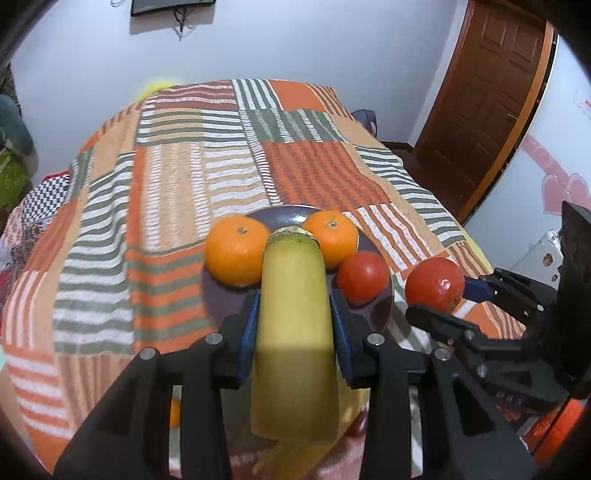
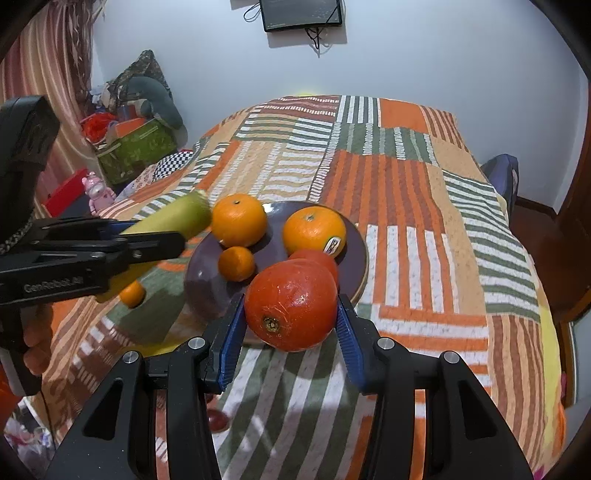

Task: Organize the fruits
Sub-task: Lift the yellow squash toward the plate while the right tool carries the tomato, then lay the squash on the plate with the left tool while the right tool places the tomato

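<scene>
The left claw (image 1: pixel 295 317) is clamped on a pale yellow-green banana-like fruit (image 1: pixel 293 325), blue pads pressed to its sides, the cut tip pointing ahead over the near rim of a dark purple plate (image 2: pixel 354 240). The right claw (image 2: pixel 291 325) is clamped on a red tomato (image 2: pixel 291 304), its stem scar facing the camera, held above the plate's near edge.

Just beyond the left claw, an orange (image 1: pixel 236 254) sits ahead to the left of the fruit's tip and a second orange (image 1: pixel 332 238) ahead to the right; the fruit's body hides the gap between them. A second tomato (image 1: pixel 363 277) lies on the plate to the right of that claw, between it and the held tomato.

Ahead of the right claw, a small mandarin (image 2: pixel 236 263) sits on the plate between the two oranges, and another small orange fruit (image 2: pixel 132 293) lies off the plate to the left, under the left claw. All of it sits on a bed with a striped patchwork blanket (image 2: pixel 406 184). Past the bed are a white wall, a wall-mounted screen (image 2: pixel 301 14) and a brown door (image 1: pixel 484 99).
</scene>
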### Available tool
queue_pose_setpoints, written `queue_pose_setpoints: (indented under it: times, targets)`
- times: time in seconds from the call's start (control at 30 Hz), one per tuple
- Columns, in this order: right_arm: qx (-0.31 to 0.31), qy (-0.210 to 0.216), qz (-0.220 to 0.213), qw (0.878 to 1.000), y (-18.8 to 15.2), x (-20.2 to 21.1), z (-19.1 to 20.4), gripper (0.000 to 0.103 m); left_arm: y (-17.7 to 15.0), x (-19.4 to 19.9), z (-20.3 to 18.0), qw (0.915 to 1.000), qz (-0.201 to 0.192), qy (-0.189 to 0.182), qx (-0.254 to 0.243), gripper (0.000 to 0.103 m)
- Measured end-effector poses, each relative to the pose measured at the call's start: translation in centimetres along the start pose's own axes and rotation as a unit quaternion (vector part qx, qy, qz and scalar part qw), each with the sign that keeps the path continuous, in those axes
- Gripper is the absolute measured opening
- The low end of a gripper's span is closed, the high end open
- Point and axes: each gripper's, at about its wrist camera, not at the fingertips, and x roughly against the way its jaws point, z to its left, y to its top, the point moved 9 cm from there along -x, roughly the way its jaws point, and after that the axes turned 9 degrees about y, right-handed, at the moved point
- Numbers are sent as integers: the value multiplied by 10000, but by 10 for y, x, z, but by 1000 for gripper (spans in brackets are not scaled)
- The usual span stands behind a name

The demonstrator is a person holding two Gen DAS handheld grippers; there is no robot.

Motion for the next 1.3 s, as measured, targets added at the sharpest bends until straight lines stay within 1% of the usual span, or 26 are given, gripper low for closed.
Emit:
queue_pose_setpoints:
  times: [0.13,0.3,0.43,0.57,0.67,0.8,0.83,0.93,1.1,1.3]
  targets:
    - [48,-67,-17,10000,10,-6,-10,44,13,-21,-9,9999,99,-124,64,37]
    - [67,-136,-55,9999,19,-11,-21,44,27,-46,-18,9994,208,-154,227,37]
    - [48,-127,-26,9999,20,-12,-27,44,38,-61,-17,9990,218,-48,384,37]
    - [144,-67,-8,9999,21,-13,-21,44,43,-69,-14,9984,271,54,487,37]
    - [218,1,-3,9998,24,-17,-16,44,45,-64,-12,9989,171,136,413,37]
    - [263,88,21,9996,26,-22,-9,44,48,-43,-13,9996,-100,238,64,44]
    - [270,110,30,9996,26,-23,-7,44,47,-39,-12,9995,-126,279,13,44]
    - [297,149,47,9994,27,-27,-2,44,41,-30,-1,9988,-166,455,-99,44]
    - [275,193,78,9994,31,-32,2,44,21,-13,27,9978,-175,633,-98,44]
    - [350,337,65,9988,40,-39,19,44,-7,-3,63,9965,-49,831,-80,44]
